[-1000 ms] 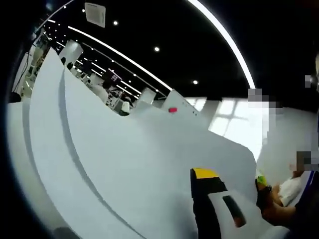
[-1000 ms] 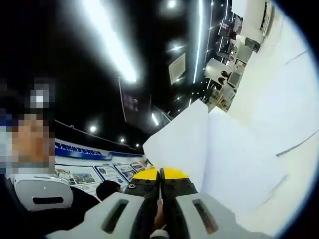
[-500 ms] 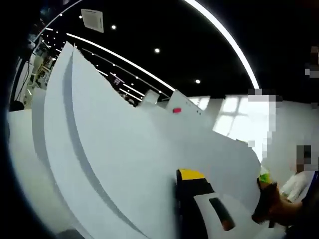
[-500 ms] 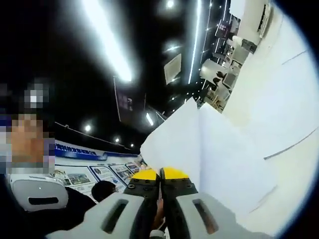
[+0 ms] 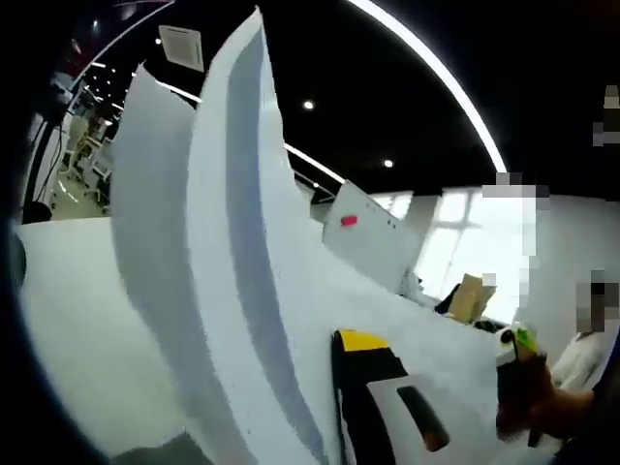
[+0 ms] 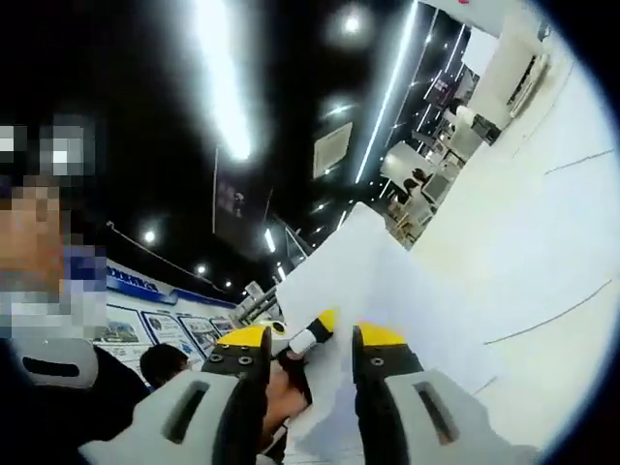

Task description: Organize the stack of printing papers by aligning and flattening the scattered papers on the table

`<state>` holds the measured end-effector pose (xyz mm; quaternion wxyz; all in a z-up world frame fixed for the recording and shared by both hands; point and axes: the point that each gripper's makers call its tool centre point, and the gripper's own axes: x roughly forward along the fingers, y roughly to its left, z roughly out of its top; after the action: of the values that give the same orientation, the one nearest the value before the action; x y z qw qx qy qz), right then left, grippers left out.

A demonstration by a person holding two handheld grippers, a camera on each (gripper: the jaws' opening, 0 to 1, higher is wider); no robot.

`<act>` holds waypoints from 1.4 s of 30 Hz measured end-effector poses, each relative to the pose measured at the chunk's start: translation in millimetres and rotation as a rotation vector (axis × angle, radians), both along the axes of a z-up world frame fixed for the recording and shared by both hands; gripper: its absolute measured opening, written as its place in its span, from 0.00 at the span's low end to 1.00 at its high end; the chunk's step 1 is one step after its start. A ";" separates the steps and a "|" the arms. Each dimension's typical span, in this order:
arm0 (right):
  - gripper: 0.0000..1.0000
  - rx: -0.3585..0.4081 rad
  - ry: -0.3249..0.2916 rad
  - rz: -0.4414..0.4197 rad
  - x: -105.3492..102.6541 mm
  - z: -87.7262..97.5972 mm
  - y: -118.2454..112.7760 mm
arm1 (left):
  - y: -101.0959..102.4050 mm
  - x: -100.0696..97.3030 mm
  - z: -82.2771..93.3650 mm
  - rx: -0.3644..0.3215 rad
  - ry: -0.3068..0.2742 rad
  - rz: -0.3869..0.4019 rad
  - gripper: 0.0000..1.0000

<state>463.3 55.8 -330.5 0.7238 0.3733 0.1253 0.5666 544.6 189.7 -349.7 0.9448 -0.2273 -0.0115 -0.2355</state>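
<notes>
Two right gripper (image 6: 312, 341) fingers have parted around the paper stack (image 6: 387, 291).

The stack of white printing papers (image 5: 242, 291) stands raised on edge, bowed, its sheets fanned apart; in the right gripper view the papers (image 6: 387, 291) rise between the jaws.

The white bench (image 6: 572, 291) stretches away beyond the right gripper's jaws and off to their right, thin dark seam lines crossing its top. White printing papers (image 6: 387, 291) rest on it just ahead of those jaws, their far corner curling upward.
</notes>
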 end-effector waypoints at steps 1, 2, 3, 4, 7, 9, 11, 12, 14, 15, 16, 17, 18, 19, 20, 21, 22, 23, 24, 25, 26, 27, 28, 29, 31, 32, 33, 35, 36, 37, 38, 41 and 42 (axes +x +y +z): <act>0.35 -0.007 -0.006 -0.007 0.7 -0.5 -0.2 | -0.1 -0.1 0.1 -0.001 0.000 0.000 0.07; 0.39 -0.022 -0.016 -0.026 2.7 -1.7 -0.7 | 0.0 0.0 0.1 -0.001 0.000 0.000 0.07; 0.44 -0.037 -0.035 -0.049 5.2 -2.3 -1.4 | 0.3 0.0 0.2 -0.002 0.000 0.002 0.07; 0.50 -0.056 -0.060 -0.073 7.0 -2.9 -1.9 | 0.3 0.1 0.3 -0.003 -0.001 0.003 0.07; 0.64 -0.092 -0.100 -0.132 12.1 -4.0 -4.0 | -0.3 -0.3 0.0 0.000 0.001 0.002 0.06; 0.70 -0.095 -0.107 -0.143 12.5 -3.9 -4.6 | -0.6 -0.3 -0.2 0.001 0.001 0.002 0.06; 0.73 -0.096 -0.115 -0.170 15.9 -3.7 -7.3 | -0.5 -0.2 -0.2 0.000 0.002 0.002 0.06; 0.76 -0.096 -0.117 -0.180 17.0 -3.4 -8.5 | -0.4 0.0 -0.3 0.000 0.002 0.002 0.06; 0.81 -0.096 -0.132 -0.232 22.9 -1.9 -14.3 | -0.8 -0.1 -0.7 0.001 0.004 -0.001 0.06; 0.84 -0.096 -0.143 -0.263 28.0 -1.0 -21.3 | -1.3 -0.3 -0.9 0.002 0.005 -0.003 0.06; 0.85 -0.092 -0.146 -0.278 30.1 -0.3 -24.7 | -1.6 -0.4 -0.9 0.003 0.005 -0.003 0.06; 0.86 -0.090 -0.145 -0.284 31.1 0.0 -26.2 | -1.8 -0.5 -1.0 0.003 0.006 -0.004 0.06; 0.88 -0.085 -0.143 -0.292 32.7 0.7 -28.3 | -1.8 -0.4 -1.0 0.002 0.006 -0.004 0.06; 0.89 -0.082 -0.142 -0.298 33.7 1.0 -29.5 | -1.6 -0.3 -0.9 0.000 0.006 -0.004 0.06; 0.90 -0.080 -0.139 -0.310 35.5 1.3 -32.4 | -1.6 -0.2 -0.8 -0.002 0.006 -0.005 0.06; 0.90 -0.081 -0.141 -0.316 36.3 1.3 -33.6 | -1.8 -0.1 -1.0 -0.003 0.007 -0.007 0.06; 0.90 -0.092 -0.149 -0.330 38.2 0.9 -37.0 | -2.2 -0.1 -1.0 -0.002 0.008 -0.008 0.06; 0.90 -0.110 -0.158 -0.346 40.6 -0.4 -40.1 | -2.7 -0.1 -1.2 -0.001 0.009 -0.010 0.06; 0.90 -0.127 -0.168 -0.360 42.5 -1.3 -43.4 | -3.4 -0.1 -1.5 0.000 0.011 -0.013 0.06; 0.90 -0.145 -0.180 -0.375 44.6 -2.1 -47.0 | -3.8 -0.1 -1.8 0.001 0.013 -0.015 0.06; 0.90 -0.160 -0.189 -0.388 46.5 -3.1 -51.0 | -4.0 -0.1 -1.8 0.002 0.013 -0.015 0.06; 0.90 -0.171 -0.196 -0.394 47.5 -4.0 -54.3 | -4.1 -0.1 -1.8 0.002 0.013 -0.015 0.06; 0.90 -0.185 -0.203 -0.397 48.5 -5.7 -57.7 | -4.1 -0.1 -1.8 0.002 0.013 -0.015 0.06; 0.90 -0.200 -0.207 -0.406 50.3 -7.4 -61.9 | -4.1 -0.2 -1.7 0.001 0.013 -0.014 0.06; 0.90 -0.216 -0.206 -0.418 53.6 -9.6 -70.6 | -3.7 -0.2 -1.4 0.000 0.011 -0.012 0.06; 0.90 -0.221 -0.207 -0.427 55.3 -9.9 -75.5 | -3.6 -0.2 -1.4 -0.001 0.011 -0.012 0.06; 0.89 -0.223 -0.210 -0.440 57.3 -9.2 -80.9 | -3.4 -0.2 -1.3 -0.002 0.011 -0.012 0.06; 0.90 -0.238 -0.224 -0.481 62.2 -7.0 -92.4 | -3.7 -0.3 -1.3 -0.002 0.010 -0.013 0.06; 0.90 -0.246 -0.237 -0.504 64.6 -5.1 -97.9 | -3.7 -0.3 -1.4 -0.001 0.010 -0.013 0.06; 0.90 -0.251 -0.246 -0.513 65.5 -3.8 -100.8 | -3.8 -0.2 -1.5 0.000 0.010 -0.013 0.06; 0.90 -0.264 -0.256 -0.523 67.6 -2.8 -105.4 | -3.9 -0.1 -1.8 0.002 0.011 -0.012 0.07; 0.90 -0.317 -0.254 -0.537 76.0 -7.0 -117.4 | -4.9 0.3 -2.6 0.005 0.016 -0.016 0.07; 0.90 -0.334 -0.255 -0.547 79.1 -8.3 -122.4 | -5.3 0.1 -2.6 0.006 0.017 -0.016 0.07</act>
<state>542.4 -66.6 -338.8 0.9099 0.1955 0.0205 0.3654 544.7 184.4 -352.3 0.9436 -0.2267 -0.0012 -0.2412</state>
